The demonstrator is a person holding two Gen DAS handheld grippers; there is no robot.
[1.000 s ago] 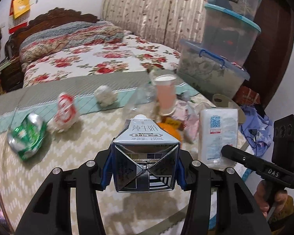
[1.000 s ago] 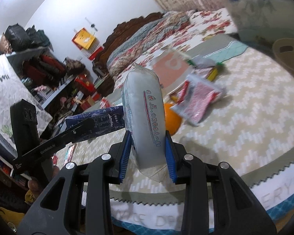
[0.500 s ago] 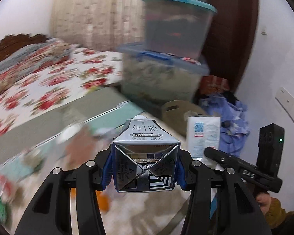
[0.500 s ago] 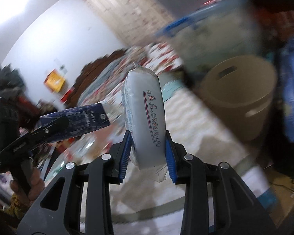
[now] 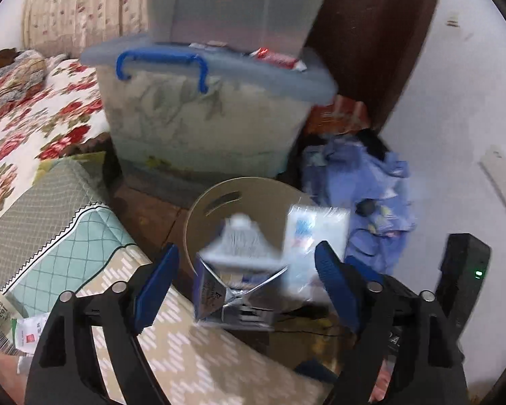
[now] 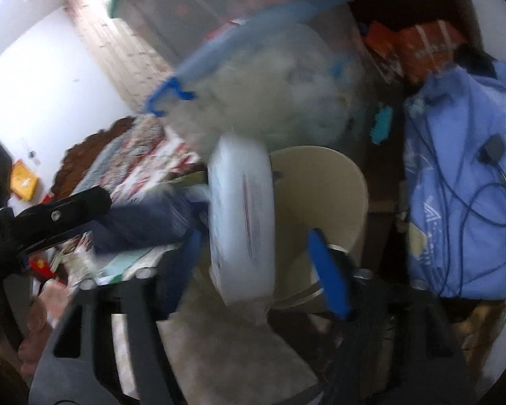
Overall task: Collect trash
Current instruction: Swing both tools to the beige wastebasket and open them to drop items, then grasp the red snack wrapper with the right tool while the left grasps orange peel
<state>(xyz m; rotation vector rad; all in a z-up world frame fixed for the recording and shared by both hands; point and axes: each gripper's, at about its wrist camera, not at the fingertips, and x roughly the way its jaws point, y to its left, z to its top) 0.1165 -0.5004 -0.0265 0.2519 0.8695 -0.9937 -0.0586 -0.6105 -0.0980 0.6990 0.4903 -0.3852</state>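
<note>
My left gripper (image 5: 243,280) is open, its blue pads wide apart. The milk carton (image 5: 239,280) is blurred between them, free of both pads, over the beige trash bin (image 5: 219,199). My right gripper (image 6: 256,260) is open too. The white plastic pack (image 6: 241,219) is blurred between its pads, touching neither, above the same bin (image 6: 324,189). The pack also shows in the left wrist view (image 5: 315,233), and the carton in the right wrist view (image 6: 141,222).
Stacked clear storage boxes (image 5: 212,101) with blue handles stand behind the bin. A blue garment (image 5: 364,182) with cables lies to the right by the wall. The zigzag-patterned cover's edge (image 5: 192,347) is below, with wrappers (image 5: 3,317) at left. The flowered bed (image 5: 23,114) is far left.
Both grippers swung right from the cover to above the bin. Both opened, and the carton and the white pack have come loose from the pads.
</note>
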